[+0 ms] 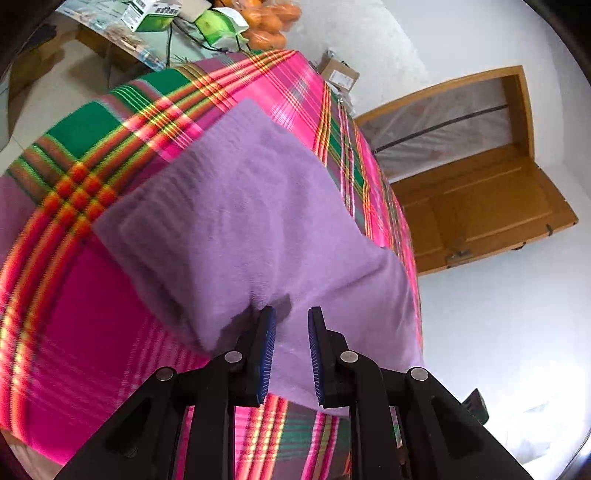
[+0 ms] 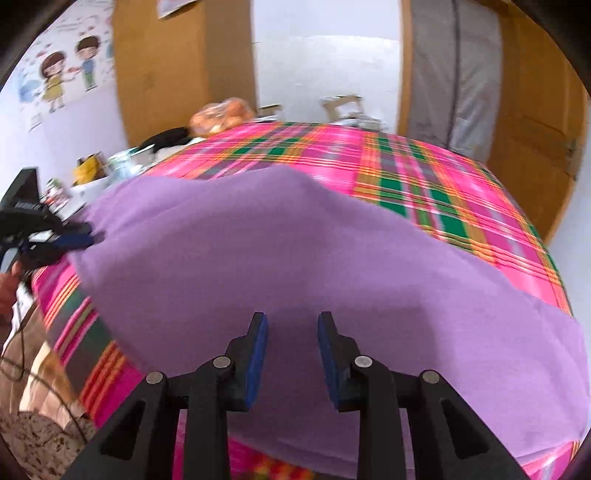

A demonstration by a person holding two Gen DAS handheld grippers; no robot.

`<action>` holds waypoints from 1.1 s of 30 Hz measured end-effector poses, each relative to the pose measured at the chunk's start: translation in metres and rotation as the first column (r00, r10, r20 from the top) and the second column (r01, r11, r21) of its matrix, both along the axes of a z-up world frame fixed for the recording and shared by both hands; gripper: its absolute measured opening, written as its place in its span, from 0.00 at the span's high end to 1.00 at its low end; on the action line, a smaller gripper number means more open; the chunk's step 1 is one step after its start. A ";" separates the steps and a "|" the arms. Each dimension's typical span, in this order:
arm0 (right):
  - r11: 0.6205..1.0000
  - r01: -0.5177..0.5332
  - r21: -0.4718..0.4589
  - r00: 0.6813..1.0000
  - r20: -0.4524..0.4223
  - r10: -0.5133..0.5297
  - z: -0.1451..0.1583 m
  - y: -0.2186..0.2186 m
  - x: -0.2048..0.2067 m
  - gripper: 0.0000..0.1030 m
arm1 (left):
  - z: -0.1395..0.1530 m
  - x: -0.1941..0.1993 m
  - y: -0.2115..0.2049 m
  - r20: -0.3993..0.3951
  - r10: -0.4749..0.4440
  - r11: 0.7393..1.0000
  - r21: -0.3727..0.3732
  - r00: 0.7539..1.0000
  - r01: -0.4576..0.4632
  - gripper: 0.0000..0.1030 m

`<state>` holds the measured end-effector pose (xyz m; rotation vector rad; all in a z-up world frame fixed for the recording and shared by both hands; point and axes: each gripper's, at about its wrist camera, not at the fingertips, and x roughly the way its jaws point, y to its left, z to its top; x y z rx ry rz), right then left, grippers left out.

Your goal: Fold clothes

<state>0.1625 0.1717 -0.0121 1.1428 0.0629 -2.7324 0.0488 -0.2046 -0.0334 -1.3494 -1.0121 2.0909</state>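
A purple fleece cloth [image 1: 240, 206] lies folded on the table's pink and green plaid cover [image 1: 85, 325]. Its near edge hangs over the table edge. My left gripper [image 1: 291, 314] is open, its blue pads [image 1: 267, 350] resting against the near edge, where the fabric puckers by the left fingertip. In the right wrist view the same cloth [image 2: 295, 251] spreads wide across the plaid cover [image 2: 424, 166]. My right gripper [image 2: 292, 321] is open just above the cloth, holding nothing. The left gripper [image 2: 70, 242] shows at the cloth's left corner, with a hand [image 2: 7, 288] behind it.
Green boxes [image 1: 155, 14], a bag of oranges [image 1: 266, 22] and cables crowd the table's far end. A cardboard box [image 1: 338, 75] sits beyond it. A wooden door [image 1: 480, 206] stands open on the right. Jars and clutter [image 2: 92, 170] sit left of the table.
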 end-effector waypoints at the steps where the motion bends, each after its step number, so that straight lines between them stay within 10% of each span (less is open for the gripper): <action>1: 1.000 -0.026 -0.004 1.000 0.003 0.026 0.000 -0.007 0.001 0.72 | 0.000 0.000 -0.003 0.000 0.006 1.000 -0.006 1.000 -0.006 0.82; 18: 0.951 -0.307 -0.047 0.951 0.025 0.308 0.012 -0.114 -0.039 0.69 | 0.045 -0.034 -0.022 -0.091 -0.009 0.998 -0.065 0.996 0.003 0.80; 28: 0.973 -0.231 0.004 0.972 0.039 0.231 0.015 -0.140 -0.103 0.69 | 0.037 -0.102 0.029 -0.047 -0.107 0.957 -0.277 0.993 0.090 0.78; 33: 0.985 -0.169 -0.023 0.982 0.086 0.170 0.010 -0.142 -0.143 0.69 | 0.017 -0.117 -0.002 0.045 0.001 0.985 -0.172 0.999 0.006 0.92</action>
